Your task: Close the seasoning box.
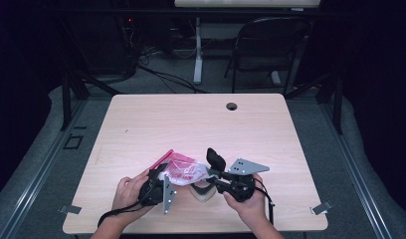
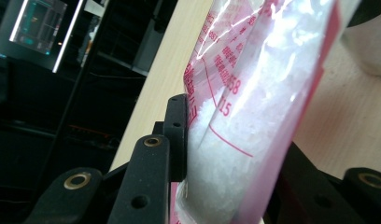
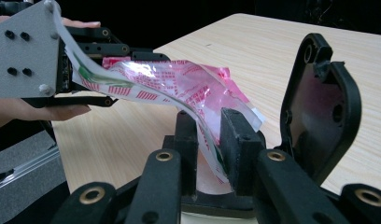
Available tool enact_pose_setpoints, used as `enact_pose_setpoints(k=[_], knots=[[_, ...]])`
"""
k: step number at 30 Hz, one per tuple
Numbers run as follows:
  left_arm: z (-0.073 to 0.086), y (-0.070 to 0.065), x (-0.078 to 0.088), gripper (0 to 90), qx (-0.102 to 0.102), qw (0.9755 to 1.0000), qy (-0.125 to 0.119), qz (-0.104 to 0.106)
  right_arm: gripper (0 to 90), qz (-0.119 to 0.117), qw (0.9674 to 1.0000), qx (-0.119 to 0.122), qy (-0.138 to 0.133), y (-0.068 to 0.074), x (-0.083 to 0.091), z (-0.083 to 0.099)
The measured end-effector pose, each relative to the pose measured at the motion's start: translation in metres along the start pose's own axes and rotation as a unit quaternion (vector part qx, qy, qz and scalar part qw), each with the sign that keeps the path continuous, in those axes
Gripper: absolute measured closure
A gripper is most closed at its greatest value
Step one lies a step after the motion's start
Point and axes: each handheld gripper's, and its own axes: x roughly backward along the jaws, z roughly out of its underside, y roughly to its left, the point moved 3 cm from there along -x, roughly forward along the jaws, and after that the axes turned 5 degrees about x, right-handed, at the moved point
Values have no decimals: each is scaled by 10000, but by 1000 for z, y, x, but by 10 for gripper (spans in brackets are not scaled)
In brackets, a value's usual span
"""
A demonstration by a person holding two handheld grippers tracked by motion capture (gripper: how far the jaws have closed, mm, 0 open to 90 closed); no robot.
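A clear plastic bag with red print (image 1: 183, 170) (image 3: 179, 84) hangs between both grippers over the table's near edge. It holds white granules (image 2: 254, 116). My left gripper (image 1: 163, 178) (image 2: 235, 154) is shut on the bag's thick, filled part, and its left pad (image 2: 178, 135) presses into the plastic. My right gripper (image 1: 213, 177) (image 3: 211, 140) stands open, with the bag's thin edge lying loose in the gap between its pads. In the right gripper view the left gripper (image 3: 86, 65) with its grey plate holds the far end. A hand grips each tool.
A black upright flap (image 1: 216, 159) (image 3: 319, 107) stands just right of the right gripper's jaws. A pale bowl-like piece (image 1: 203, 193) lies under the bag. The wooden table (image 1: 191, 119) has a cable hole (image 1: 232, 106) at the back. A folding chair (image 1: 268, 45) stands beyond.
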Motion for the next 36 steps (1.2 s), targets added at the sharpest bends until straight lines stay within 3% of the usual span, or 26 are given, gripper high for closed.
enact_pose_setpoints(k=[6, 21, 36], knots=[[2, -2, -2, 731, 75, 9999, 11, 74, 744, 11, 10000, -10, -36, 0, 0, -1], [8, -6, -9, 735, 509, 9978, -20, 429, 672, -15, 10000, -22, -93, 0, -1, -2], [16, -3, -15, 739, 980, 9920, 26, 801, 590, 122, 9997, -112, -205, -2, 1, -4]])
